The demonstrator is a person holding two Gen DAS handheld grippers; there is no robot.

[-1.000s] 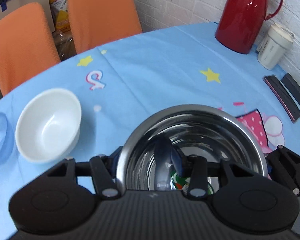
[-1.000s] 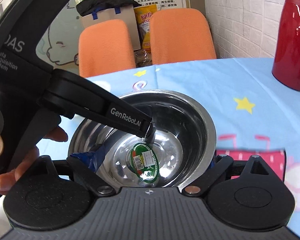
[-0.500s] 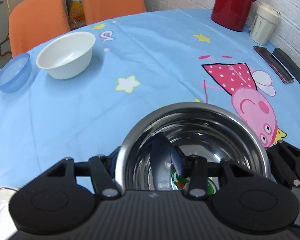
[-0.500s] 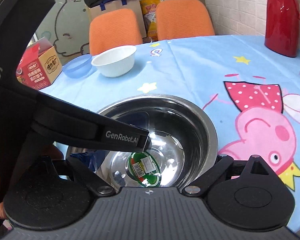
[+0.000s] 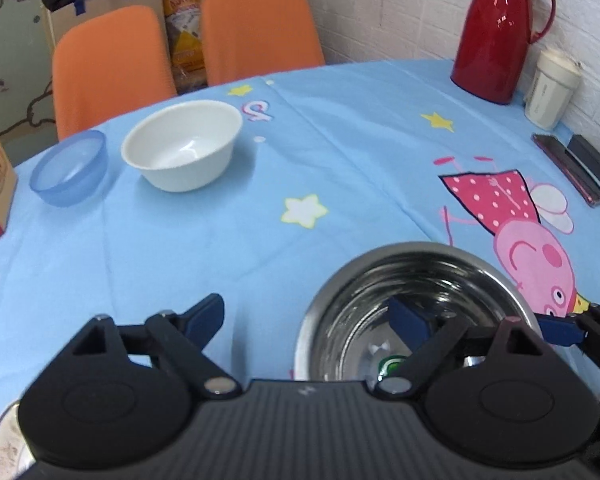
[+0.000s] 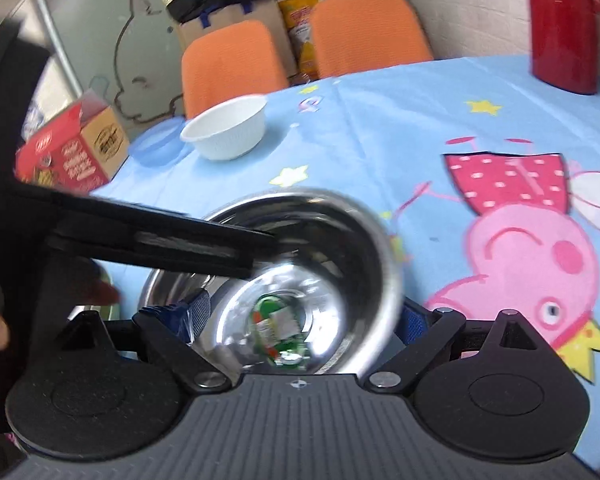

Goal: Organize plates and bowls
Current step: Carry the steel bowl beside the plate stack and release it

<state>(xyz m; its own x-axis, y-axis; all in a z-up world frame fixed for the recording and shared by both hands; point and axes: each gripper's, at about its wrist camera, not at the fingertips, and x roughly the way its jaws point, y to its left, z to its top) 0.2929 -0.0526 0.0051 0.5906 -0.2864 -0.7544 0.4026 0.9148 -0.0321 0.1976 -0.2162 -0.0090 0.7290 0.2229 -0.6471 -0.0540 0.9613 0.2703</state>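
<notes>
The left gripper (image 5: 312, 320), jaws just opened wide, is releasing the steel bowl (image 5: 416, 304) at the table's near edge while the right gripper (image 6: 300, 312) is straddling it, and the white bowl (image 5: 182, 144) and blue bowl (image 5: 68, 168) are waiting unstacked near the far edge.

Red thermos jug (image 5: 496, 32) and pale lidded cup (image 5: 550, 88) stand by the brick wall. Two orange chairs (image 5: 260, 28) behind table; printed carton (image 6: 72, 148) at tablecloth (image 5: 340, 152) edge.
</notes>
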